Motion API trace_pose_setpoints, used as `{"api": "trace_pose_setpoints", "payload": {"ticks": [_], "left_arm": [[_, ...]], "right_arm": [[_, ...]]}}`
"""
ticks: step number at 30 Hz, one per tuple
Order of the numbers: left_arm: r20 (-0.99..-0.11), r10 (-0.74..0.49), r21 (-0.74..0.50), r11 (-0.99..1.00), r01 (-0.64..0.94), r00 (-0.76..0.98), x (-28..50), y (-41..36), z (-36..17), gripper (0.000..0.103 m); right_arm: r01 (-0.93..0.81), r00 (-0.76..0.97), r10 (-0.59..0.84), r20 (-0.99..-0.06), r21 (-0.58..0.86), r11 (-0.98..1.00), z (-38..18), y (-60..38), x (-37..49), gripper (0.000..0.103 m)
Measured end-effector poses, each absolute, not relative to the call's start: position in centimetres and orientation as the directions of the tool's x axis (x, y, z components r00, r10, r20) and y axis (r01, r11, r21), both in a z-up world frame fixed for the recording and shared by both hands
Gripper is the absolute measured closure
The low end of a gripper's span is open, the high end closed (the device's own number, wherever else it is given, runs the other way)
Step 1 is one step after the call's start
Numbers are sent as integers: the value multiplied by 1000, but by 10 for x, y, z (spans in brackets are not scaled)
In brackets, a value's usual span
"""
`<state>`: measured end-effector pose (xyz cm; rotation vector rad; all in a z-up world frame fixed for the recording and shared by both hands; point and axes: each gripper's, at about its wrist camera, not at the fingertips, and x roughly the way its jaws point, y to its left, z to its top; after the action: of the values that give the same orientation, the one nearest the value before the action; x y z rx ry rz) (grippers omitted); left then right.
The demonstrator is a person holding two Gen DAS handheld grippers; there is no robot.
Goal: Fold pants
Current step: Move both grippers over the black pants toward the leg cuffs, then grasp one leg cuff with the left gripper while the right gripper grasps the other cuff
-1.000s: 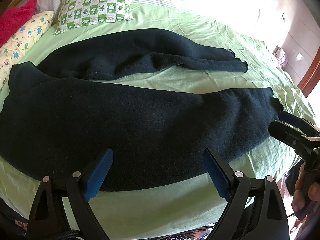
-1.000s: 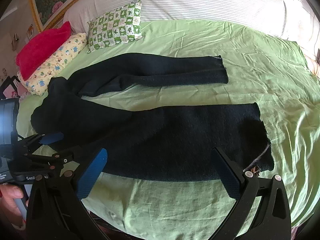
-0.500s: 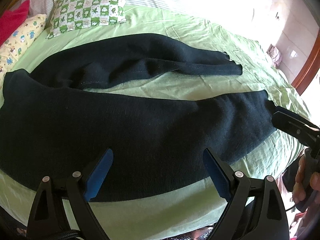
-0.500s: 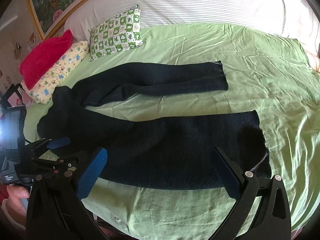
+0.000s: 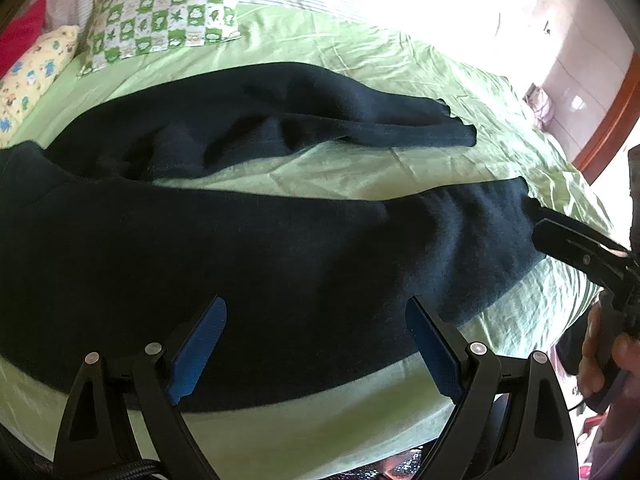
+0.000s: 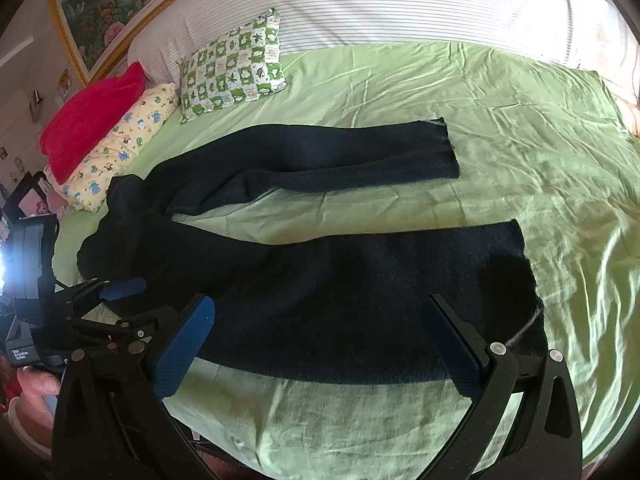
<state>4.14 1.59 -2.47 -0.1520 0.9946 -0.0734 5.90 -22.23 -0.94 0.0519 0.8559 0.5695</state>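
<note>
Broadly, a bed under a green sheet fills both views. Only the right wrist view takes in the striped headboard and a framed flower painting on the wall; only the left wrist view shows a bright, washed-out wall and a strip of red-brown wood at far right.

Dark pants lie flat across the near half of the sheet, legs spread in a V with green showing between them. Waist toward the pillows, cuffs toward the opposite side. Far leg rumpled near the crotch in the left view; the right view shows both cuffs squarely.

Three pillows at the waist end: green-checked, yellow printed, red. The left view catches just a sliver of the red one.

Left gripper: jaws spread wide, nothing between them, hovering over the near leg's lower edge. In the right view it sits at the waist end, a hand below it.

Right gripper: jaws likewise wide apart and empty, over the near leg by the cuff. The left view shows it side-on at that cuff, fingers of a hand on its handle; contact with the cloth cannot be told.
</note>
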Motion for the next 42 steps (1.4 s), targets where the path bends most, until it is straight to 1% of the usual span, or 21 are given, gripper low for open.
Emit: {"api": "trace_pose_setpoints", "payload": {"ticks": [5, 9, 13, 17, 20, 23, 29, 31, 32, 34, 37, 42], "left_arm": [[-823, -133, -137, 990, 35, 552, 58, 22, -13, 11], [-813, -131, -128, 991, 47, 568, 81, 34, 2, 11], [-808, -134, -128, 990, 51, 574, 104, 43, 13, 11], [-811, -118, -107, 993, 53, 574, 125, 50, 15, 11], [-814, -129, -112, 992, 66, 566, 142, 56, 15, 11], [-816, -119, -85, 993, 87, 566, 158, 56, 16, 11], [-822, -104, -31, 990, 139, 560, 193, 53, 14, 11], [-823, -113, -31, 987, 156, 556, 203, 53, 14, 11], [-823, -116, -30, 986, 162, 556, 206, 53, 14, 11], [-826, -127, -31, 983, 180, 549, 218, 53, 14, 11], [-836, -139, -33, 978, 205, 530, 236, 55, 10, 11], [-860, -177, -48, 962, 269, 478, 263, 59, 0, 12]], "right_arm": [[-462, 528, 492, -692, 252, 850, -2, -226, 75, 0], [-449, 533, 496, -685, 267, 852, 6, -235, 101, 0], [-428, 543, 488, -683, 275, 861, 10, -244, 129, 4], [-421, 549, 478, -686, 267, 867, 12, -246, 151, 4], [-419, 536, 470, -701, 262, 869, 10, -245, 170, 4], [-420, 533, 462, -709, 252, 872, 9, -244, 188, 6], [-414, 509, 470, -721, 274, 868, 6, -243, 224, 13], [-415, 498, 473, -726, 279, 866, 5, -242, 236, 19], [-416, 493, 473, -730, 280, 865, 4, -241, 243, 20], [-420, 486, 471, -737, 275, 865, 1, -239, 254, 25], [-419, 462, 463, -756, 274, 865, -7, -237, 270, 31], [-405, 431, 464, -774, 294, 866, -19, -237, 293, 32]]}}
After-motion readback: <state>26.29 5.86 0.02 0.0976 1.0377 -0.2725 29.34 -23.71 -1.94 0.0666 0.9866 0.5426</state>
